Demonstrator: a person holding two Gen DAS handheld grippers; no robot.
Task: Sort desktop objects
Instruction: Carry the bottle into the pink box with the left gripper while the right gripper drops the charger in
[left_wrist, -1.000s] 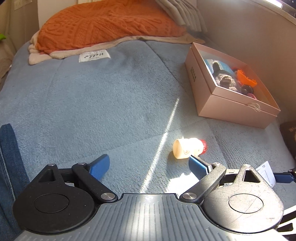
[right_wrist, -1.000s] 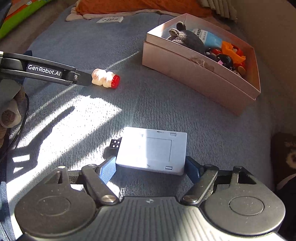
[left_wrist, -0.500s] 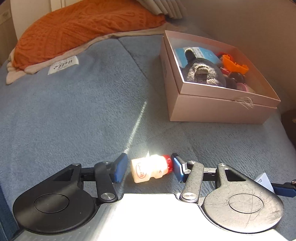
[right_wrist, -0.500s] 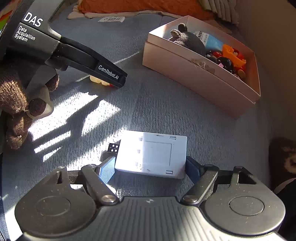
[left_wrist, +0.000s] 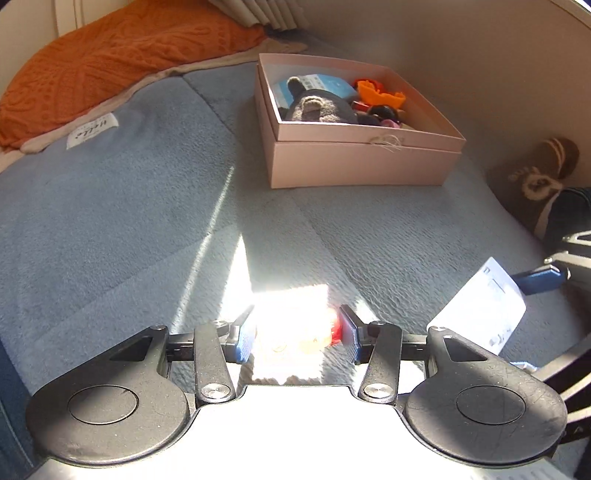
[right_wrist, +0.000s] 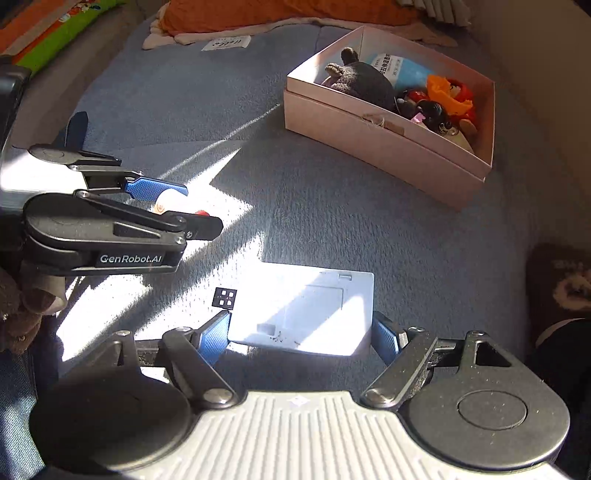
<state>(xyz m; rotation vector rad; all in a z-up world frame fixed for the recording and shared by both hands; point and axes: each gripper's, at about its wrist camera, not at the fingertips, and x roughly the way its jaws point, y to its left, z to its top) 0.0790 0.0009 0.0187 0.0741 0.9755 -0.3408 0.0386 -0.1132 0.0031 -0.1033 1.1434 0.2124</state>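
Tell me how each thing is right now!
Left tool: shut on the little bottle.
Little bottle: lying sideways, gripped.
Right tool: shut on the white card.
White card: flat, held by its edges.
Pink box: open, toys inside.

In the left wrist view the open box (left_wrist: 364, 162) sits on the bed (left_wrist: 110, 221) in the upper middle of the frame, with a plush toy (left_wrist: 317, 107) and other small things in it, and a pillow (left_wrist: 110, 55) lies behind it at the upper left. The small bottle (left_wrist: 295, 332) lies crosswise between the jaws of the left gripper (left_wrist: 297, 334) at the lower middle, and the flat card (left_wrist: 480, 306) is at the right edge. In the right wrist view the card sits at the lower middle between the jaws of the right gripper (right_wrist: 301, 338), the left gripper with the bottle to its left and the box at the upper right.
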